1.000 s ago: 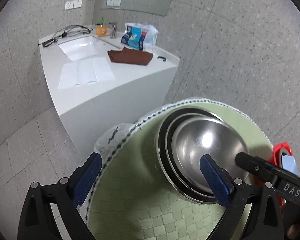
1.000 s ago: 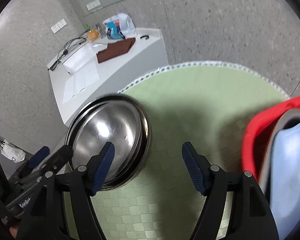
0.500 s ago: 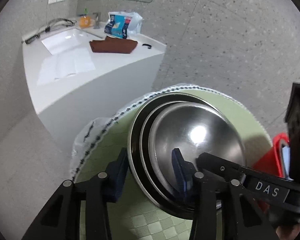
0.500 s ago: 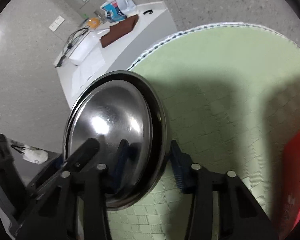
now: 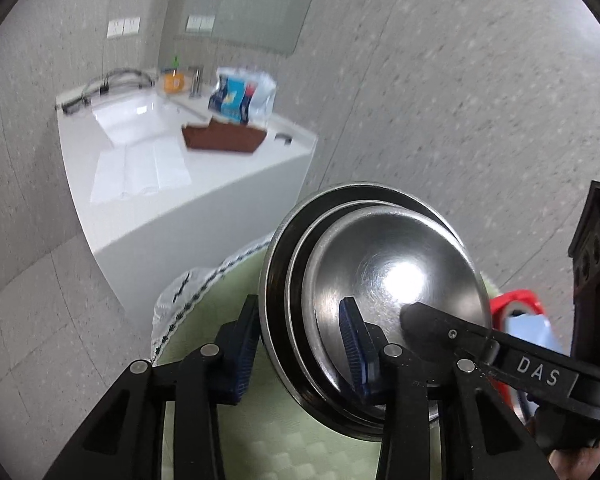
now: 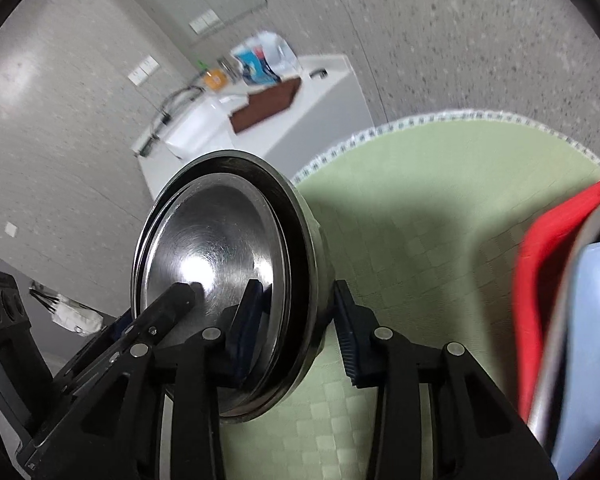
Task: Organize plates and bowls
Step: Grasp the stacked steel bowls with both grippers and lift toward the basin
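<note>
A stack of nested steel bowls (image 5: 388, 276) is held tilted above the green round mat (image 5: 260, 452). My left gripper (image 5: 300, 344) is shut on the near rim of the stack, one blue pad inside and one outside. My right gripper (image 6: 296, 328) is shut on the opposite rim of the same steel bowls (image 6: 220, 248), one pad inside the bowl and one on the outer wall. Each gripper's finger shows in the other's view, reaching into the top bowl.
A red rack (image 6: 540, 272) with a pale blue plate (image 6: 592, 332) stands at the mat's right side. A white counter (image 5: 188, 172) with a sink, a brown cloth (image 5: 224, 140) and a blue bag stands beyond the table edge.
Both grippers closed from wide open onto opposite rims of the bowl stack. The stack has since lifted and tilted off the mat.
</note>
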Available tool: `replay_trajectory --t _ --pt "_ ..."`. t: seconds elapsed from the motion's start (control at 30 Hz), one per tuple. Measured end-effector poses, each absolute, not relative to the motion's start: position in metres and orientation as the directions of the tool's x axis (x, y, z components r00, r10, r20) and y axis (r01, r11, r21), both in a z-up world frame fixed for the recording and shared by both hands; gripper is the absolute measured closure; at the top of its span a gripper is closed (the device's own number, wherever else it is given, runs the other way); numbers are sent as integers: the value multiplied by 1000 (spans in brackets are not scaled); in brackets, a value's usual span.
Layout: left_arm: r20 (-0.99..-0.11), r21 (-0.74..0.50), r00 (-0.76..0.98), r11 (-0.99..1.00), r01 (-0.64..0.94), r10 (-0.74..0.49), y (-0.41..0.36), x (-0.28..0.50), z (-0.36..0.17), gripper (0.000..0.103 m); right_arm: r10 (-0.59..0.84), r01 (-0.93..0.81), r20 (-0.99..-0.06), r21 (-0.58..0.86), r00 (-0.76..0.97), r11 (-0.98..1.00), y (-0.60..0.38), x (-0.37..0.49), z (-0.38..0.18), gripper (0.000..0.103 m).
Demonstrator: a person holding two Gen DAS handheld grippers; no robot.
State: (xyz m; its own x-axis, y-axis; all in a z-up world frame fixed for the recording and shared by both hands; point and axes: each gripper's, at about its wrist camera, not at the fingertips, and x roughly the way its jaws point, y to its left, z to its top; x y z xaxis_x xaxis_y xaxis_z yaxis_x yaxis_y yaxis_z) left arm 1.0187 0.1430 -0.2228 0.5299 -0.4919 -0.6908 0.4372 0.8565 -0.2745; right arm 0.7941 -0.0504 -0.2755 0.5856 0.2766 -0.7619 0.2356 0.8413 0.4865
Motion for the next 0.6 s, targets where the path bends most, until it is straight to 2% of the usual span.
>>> replay_trajectory --t 0.33,0.6 --pt "-609 -275 610 856 437 -507 93 889 -165 68 300 141 -697 500 652 854 -119 722 -202 67" --pt "-639 -290 571 849 443 -516 10 802 -165 68 256 147 -729 439 635 886 -202 670 -198 68"
